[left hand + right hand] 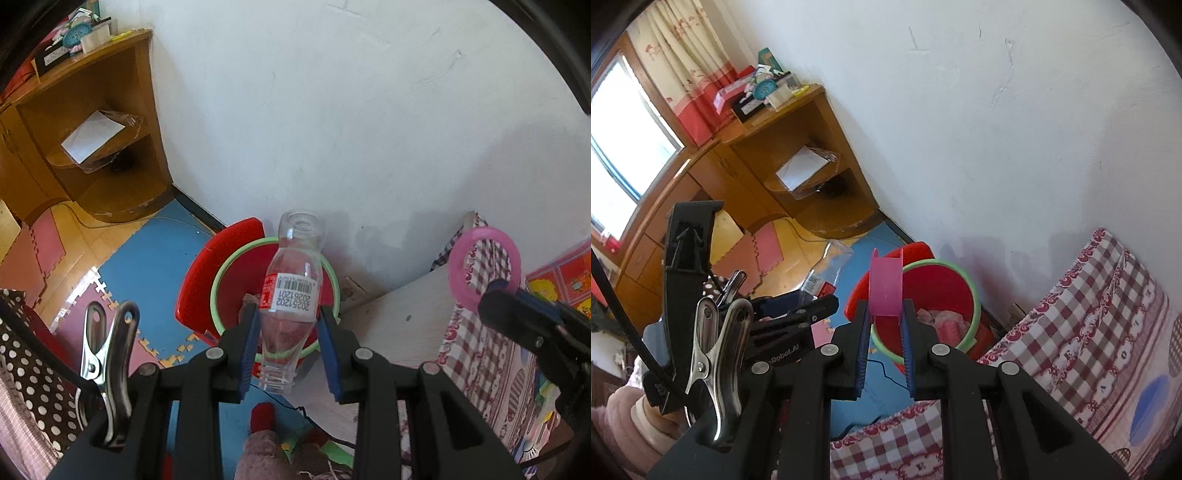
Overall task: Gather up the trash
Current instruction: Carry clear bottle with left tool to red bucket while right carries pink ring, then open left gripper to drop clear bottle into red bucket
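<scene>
the left gripper (288, 325) is clamping a clear plastic bottle (291, 295), holding it above the red bucket (236, 280) standing on the floor by the wall. the right gripper (885, 314) is gripping a pink ring (885, 291) edge-on, near the same bucket.

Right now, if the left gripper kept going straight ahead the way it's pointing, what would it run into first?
Most likely the red bin with the green rim. The left gripper, shut on a clear bottle, points down toward its opening, and nothing shows between them. Depth is hard to judge; the white wall stands just behind.
</scene>
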The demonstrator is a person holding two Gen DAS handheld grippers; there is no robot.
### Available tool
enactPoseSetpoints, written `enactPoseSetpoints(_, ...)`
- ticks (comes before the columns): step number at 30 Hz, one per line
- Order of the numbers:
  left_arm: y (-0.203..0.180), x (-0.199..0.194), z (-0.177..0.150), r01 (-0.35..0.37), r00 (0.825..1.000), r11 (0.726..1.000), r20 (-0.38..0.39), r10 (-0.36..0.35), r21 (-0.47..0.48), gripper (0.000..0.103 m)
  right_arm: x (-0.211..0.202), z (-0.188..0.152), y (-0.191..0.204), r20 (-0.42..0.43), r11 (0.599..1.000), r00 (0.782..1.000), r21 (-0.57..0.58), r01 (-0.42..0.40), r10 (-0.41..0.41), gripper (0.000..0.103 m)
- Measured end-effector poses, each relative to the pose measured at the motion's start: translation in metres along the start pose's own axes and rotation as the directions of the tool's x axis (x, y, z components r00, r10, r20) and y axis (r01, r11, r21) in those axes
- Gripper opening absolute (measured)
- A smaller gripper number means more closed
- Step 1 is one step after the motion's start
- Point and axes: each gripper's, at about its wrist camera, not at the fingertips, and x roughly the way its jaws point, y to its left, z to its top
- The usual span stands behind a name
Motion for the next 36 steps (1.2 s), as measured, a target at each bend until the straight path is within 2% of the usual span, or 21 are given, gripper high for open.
enactPoseSetpoints(8, 0.011, 0.042, 0.009, 0.036, 0.999, 0.999, -0.029, -0.036, 0.006, 0.033, 0.024, 0.007, 0.002, -0.02, 0.999, 0.998, -0.004, 0.054, -0.055, 0.017)
enactPoseSetpoints(17, 0.017, 0.091, 0.012, 0.037, 0.996, 0.999, -0.087, -0.036, 0.019, 0.033, 0.049, 0.011, -0.001, -0.058, 0.996, 0.994, 0.003, 0.092, -0.091, 0.017)
enactPoseSetpoints(31, 0.012, 0.129, 0.017, 0.043, 0.988, 0.996, -0.154, -0.03, 0.084, 0.033, 0.078, 0.019, -0.006, -0.089, 0.993, 0.99, 0.033, 0.112, -0.109, 0.017)
enactPoseSetpoints(36, 0.008, 0.131, 0.02, 0.038, 0.989, 0.992, -0.15, -0.02, 0.12, 0.033, 0.083, 0.017, -0.012, -0.098, 0.992, 0.988, 0.04, 0.12, -0.116, 0.017)
